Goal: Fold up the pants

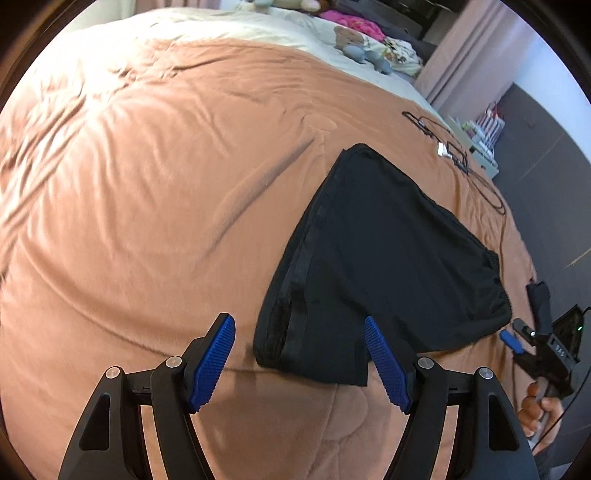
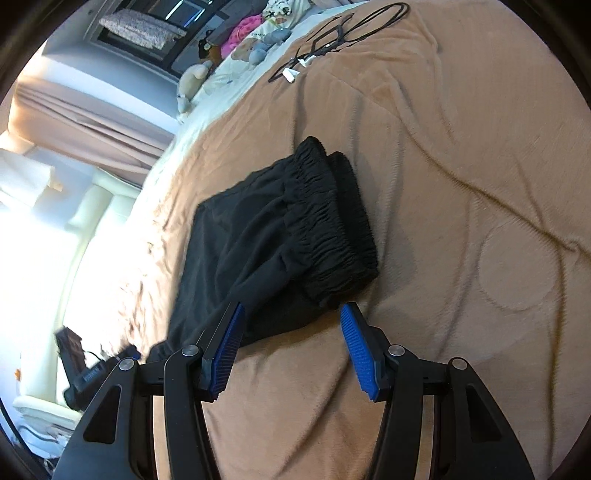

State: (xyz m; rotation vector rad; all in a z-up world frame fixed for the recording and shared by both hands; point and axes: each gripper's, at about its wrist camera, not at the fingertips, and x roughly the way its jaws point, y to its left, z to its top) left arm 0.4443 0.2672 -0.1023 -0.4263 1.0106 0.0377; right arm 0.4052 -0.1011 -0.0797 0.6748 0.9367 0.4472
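Black pants [image 1: 388,251] lie folded into a compact stack on a brown blanket [image 1: 147,184]. In the right wrist view their gathered elastic waistband [image 2: 332,221] faces right. My left gripper [image 1: 298,319] hovers open over the near hem corner of the pants, with nothing pinched between its blue pads [image 1: 214,358]. My right gripper [image 2: 292,306] is open too, just in front of the waistband end and gripping no cloth. The right gripper [image 1: 517,336] also shows at the right edge of the left wrist view, held by a hand [image 1: 535,410]. The left gripper [image 2: 88,373] appears blurred at lower left.
Black cables with a white plug [image 1: 450,151] [image 2: 325,48] lie on the blanket beyond the pants. Stuffed toys [image 1: 354,40] and pink cloth [image 1: 354,22] sit on the cream sheet at the bed's head. The bed edge and grey floor [image 1: 546,177] run along the right.
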